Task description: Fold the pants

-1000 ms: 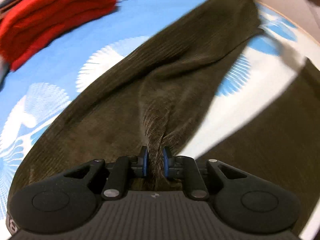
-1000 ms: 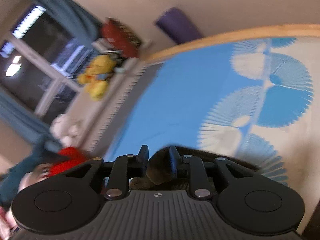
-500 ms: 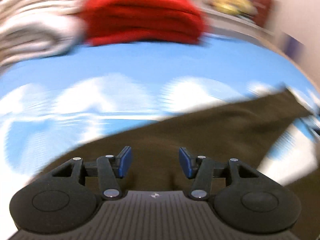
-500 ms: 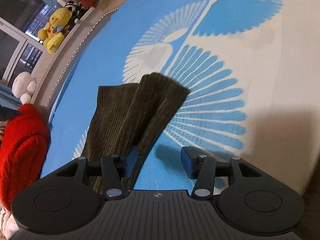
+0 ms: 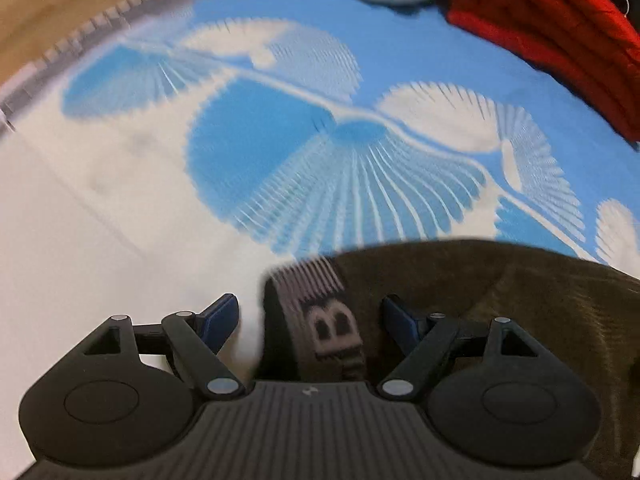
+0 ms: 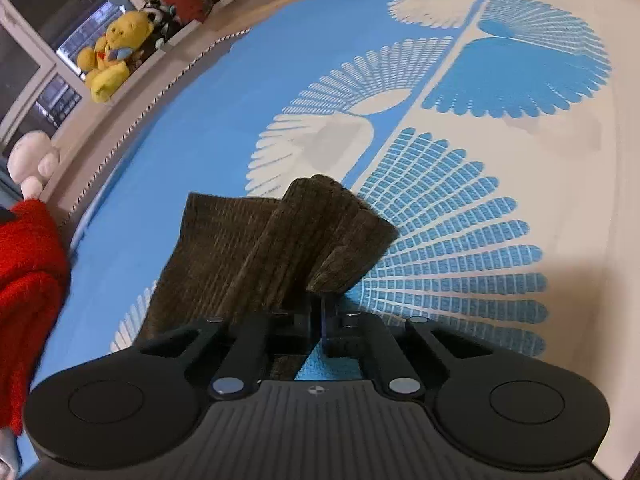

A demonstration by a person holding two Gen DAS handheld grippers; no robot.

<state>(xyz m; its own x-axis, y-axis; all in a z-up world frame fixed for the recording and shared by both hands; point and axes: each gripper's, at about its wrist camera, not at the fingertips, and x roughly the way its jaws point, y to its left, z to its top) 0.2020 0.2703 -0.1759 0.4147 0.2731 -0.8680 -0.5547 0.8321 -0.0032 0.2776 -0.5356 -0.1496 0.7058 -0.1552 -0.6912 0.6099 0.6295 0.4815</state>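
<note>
1. My left claw (image 5: 308,320) stands wide apart; its jaws have just been opening, and they press on nothing. The grey elastic waistband (image 5: 320,312) of the dark brown corduroy pants (image 5: 500,300) lies in the gap between them, lettering up.

2. My right claw (image 6: 320,316) has just been closing and is now together. Whether it pinches the edge of the pants' leg end (image 6: 320,232) I cannot tell: the cloth bunches up right at the tips, yet blue sheet shows just behind them.

3. The pants lie flat on the bed's blue-and-white fan-patterned sheet (image 5: 360,152). Seen from my right claw they run straight ahead, long axis in line with the claw, one leg partly over the other.

4. The relation I judge the next move turns on: the waistband's end sits between my left fingers, with the rest of the waist spreading off to the claw's right. My left hand is plainly the nearer to the waist, my right to the hems.

5. No containers in view. A folded red fleece garment (image 5: 560,32) lies well ahead and to the right of my left claw.
</note>
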